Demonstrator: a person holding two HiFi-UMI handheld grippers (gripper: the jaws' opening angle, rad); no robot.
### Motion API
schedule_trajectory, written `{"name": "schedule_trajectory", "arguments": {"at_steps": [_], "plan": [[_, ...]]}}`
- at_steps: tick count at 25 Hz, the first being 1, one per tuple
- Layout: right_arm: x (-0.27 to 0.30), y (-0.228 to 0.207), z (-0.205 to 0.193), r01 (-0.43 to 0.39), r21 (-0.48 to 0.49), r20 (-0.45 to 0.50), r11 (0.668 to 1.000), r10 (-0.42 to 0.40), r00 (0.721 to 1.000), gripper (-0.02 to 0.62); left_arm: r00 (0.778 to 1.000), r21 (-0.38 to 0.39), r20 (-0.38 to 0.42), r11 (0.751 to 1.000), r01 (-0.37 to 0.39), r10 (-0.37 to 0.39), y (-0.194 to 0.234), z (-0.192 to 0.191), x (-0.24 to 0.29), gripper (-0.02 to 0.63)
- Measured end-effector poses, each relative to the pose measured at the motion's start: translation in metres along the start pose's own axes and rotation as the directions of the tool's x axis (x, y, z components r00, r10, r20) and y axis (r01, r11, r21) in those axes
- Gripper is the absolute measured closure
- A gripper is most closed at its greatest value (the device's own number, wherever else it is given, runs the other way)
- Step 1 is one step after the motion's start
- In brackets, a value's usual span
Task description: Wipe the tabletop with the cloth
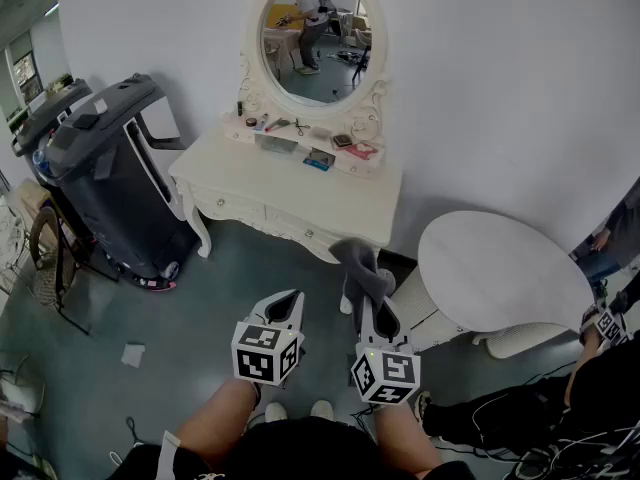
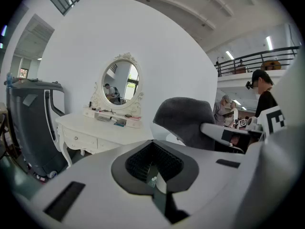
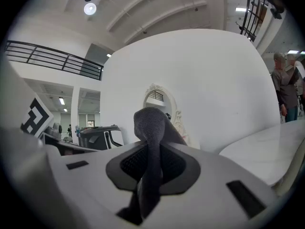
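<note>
Right gripper (image 1: 372, 313): clenched on the grey cloth (image 1: 358, 268). It pinches a narrow fold, and most of the cloth stands free above the jaws.
Left gripper (image 1: 285, 306): jaws together with nothing between them, held just beside the right one.
Cloth position: in the air over the floor, well apart from any tabletop.
Candidate surfaces: dressing table (image 1: 300, 193) ahead, round table (image 1: 500, 268) to my right. I cannot tell which is meant.
Progress: my read is that wiping has not begun.
Risk, grip: the pinch is thin, so drag on the surface could pull the cloth out.
Risk, clutter: small items (image 1: 318, 158) sit below the mirror (image 1: 315, 38), and a wide sweep could knock them.
Risk, footing: cables (image 1: 545, 456) lie on the floor at right and could snag when I step in.
</note>
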State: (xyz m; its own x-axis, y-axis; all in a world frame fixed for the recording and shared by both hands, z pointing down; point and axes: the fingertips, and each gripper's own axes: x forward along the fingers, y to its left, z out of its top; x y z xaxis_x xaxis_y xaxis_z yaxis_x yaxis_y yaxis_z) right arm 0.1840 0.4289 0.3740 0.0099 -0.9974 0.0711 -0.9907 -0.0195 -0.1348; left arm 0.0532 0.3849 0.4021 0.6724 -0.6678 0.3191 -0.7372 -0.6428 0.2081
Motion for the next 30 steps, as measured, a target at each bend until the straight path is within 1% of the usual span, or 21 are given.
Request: {"name": "schedule_trajectory", "arguments": {"at_steps": [6, 15, 21, 25, 30], "plan": [[-0.001, -0.005, -0.001, 0.010, -0.002, -0.011, 1.000, -0.010, 1.000, 0.540, 1.000, 0.004, -0.005, 1.000, 0.004, -0.004, -0.004, -0.001, 0.001, 0.607], [0.001, -0.020, 0.003, 0.029, 0.023, 0.006, 0.999, -0.029, 1.000, 0.540, 1.000, 0.016, -0.015, 1.000, 0.012, -0.012, -0.013, -0.002, 0.009, 0.607], [0.007, -0.035, 0.003, 0.027, 0.029, 0.001, 0.999, -0.027, 1.000, 0.540, 0.999, -0.014, -0.028, 0.999, 0.040, -0.040, -0.025, -0.001, 0.023, 0.607], [0.014, -0.053, 0.004, 0.024, 0.038, 0.003, 0.999, -0.024, 1.000, 0.540, 0.999, -0.003, -0.028, 1.000, 0.024, -0.024, -0.030, 0.004, 0.040, 0.607], [0.026, -0.073, 0.005, 0.005, 0.040, -0.006, 0.999, -0.005, 1.000, 0.540, 1.000, 0.039, 0.002, 0.999, -0.013, 0.013, -0.037, 0.016, 0.060, 0.608]]}}
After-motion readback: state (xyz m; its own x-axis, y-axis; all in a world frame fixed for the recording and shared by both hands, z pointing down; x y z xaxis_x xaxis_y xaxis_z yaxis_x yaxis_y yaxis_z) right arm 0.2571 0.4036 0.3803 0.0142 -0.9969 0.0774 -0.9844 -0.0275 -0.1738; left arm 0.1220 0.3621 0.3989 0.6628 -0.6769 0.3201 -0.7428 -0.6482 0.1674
